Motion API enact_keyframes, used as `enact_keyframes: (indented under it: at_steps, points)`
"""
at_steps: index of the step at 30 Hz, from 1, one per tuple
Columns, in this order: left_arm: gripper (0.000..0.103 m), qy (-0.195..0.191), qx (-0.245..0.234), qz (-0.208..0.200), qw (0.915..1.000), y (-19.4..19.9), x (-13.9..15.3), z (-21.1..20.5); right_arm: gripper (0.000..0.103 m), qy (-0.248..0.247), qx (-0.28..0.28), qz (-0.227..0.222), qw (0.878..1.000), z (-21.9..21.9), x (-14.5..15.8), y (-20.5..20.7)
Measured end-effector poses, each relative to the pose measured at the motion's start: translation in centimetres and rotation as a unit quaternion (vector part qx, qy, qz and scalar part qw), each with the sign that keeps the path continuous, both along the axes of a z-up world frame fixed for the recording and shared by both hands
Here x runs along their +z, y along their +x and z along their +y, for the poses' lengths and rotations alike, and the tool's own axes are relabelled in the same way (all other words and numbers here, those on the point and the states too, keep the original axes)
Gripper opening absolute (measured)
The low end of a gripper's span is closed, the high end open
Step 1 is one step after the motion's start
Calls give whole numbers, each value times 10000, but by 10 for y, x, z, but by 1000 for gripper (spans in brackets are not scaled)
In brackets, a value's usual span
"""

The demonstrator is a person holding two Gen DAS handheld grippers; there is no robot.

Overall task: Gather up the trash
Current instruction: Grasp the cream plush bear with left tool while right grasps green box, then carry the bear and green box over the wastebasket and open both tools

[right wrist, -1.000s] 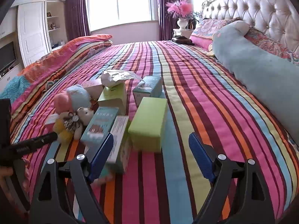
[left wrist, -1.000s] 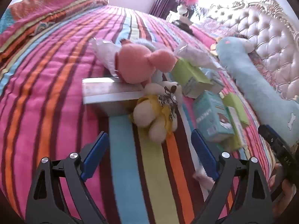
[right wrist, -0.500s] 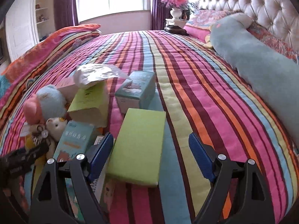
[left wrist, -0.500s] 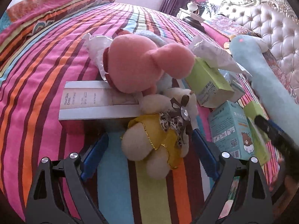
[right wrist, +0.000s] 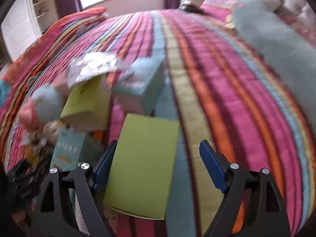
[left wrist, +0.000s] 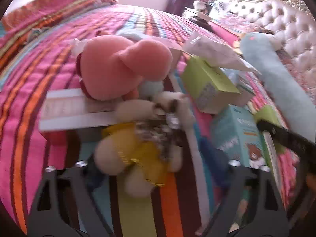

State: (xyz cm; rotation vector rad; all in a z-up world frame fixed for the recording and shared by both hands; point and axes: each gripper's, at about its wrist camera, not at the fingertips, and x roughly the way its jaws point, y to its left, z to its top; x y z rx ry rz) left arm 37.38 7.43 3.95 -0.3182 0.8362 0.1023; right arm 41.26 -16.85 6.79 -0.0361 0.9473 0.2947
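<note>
Boxes and toys lie in a pile on a striped bedspread. In the left wrist view my left gripper (left wrist: 156,167) is open, its jaws on either side of a small cream plush bear in yellow (left wrist: 136,150). A pink plush (left wrist: 118,67) rests on a flat white box (left wrist: 75,110) just behind it. A green box (left wrist: 207,85), a teal box (left wrist: 237,134) and a crumpled white wrapper (left wrist: 215,53) lie to the right. In the right wrist view my right gripper (right wrist: 158,165) is open around a flat lime-green box (right wrist: 144,164).
A teal box (right wrist: 142,86), a tilted green box (right wrist: 88,102) with the wrapper (right wrist: 94,67) on it, and a teal carton (right wrist: 67,150) crowd the left. A long light-blue plush bolster (right wrist: 276,45) and tufted headboard (left wrist: 286,23) lie right. Striped bedspread (right wrist: 227,90) stretches beyond.
Both grippers have moved forward and lower into the pile. The bear now sits between the left jaws, and the lime-green box lies between the right jaws. Both stay open.
</note>
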Motion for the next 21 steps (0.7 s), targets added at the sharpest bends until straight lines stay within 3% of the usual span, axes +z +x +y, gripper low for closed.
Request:
enact_keyframes:
  at_steps: [1,4,5,6,7,9,14,17,21]
  points:
    - [51,59,21,-15,10000,2,0,0,79,44,-37,11,10000,-1,-2,0]
    - [35,75,-145,-13,9999,4,1,0,76,227,-51,92,9997,-2,-6,1]
    - [30,54,-267,-52,9996,2,2,-1,66,331,-4,160,9993,-3,-6,1]
    - [28,35,-309,-89,9995,1,3,-1,52,461,56,178,9988,-4,-4,-1]
    - [26,31,-320,-128,9994,-2,4,-1,49,481,58,110,9988,-5,-1,-6]
    - [25,-79,-344,-236,9991,-12,6,1,48,302,-25,-211,9993,-7,8,-18]
    - [25,-211,-491,-568,9970,-47,22,6,48,427,-185,-746,9961,-33,32,-52]
    - [25,-110,-598,-803,9949,-84,32,6,48,437,-238,-819,9954,-50,31,-72]
    - [25,-61,-748,-1022,9919,-147,41,9,48,840,-128,-769,9934,-75,20,-122]
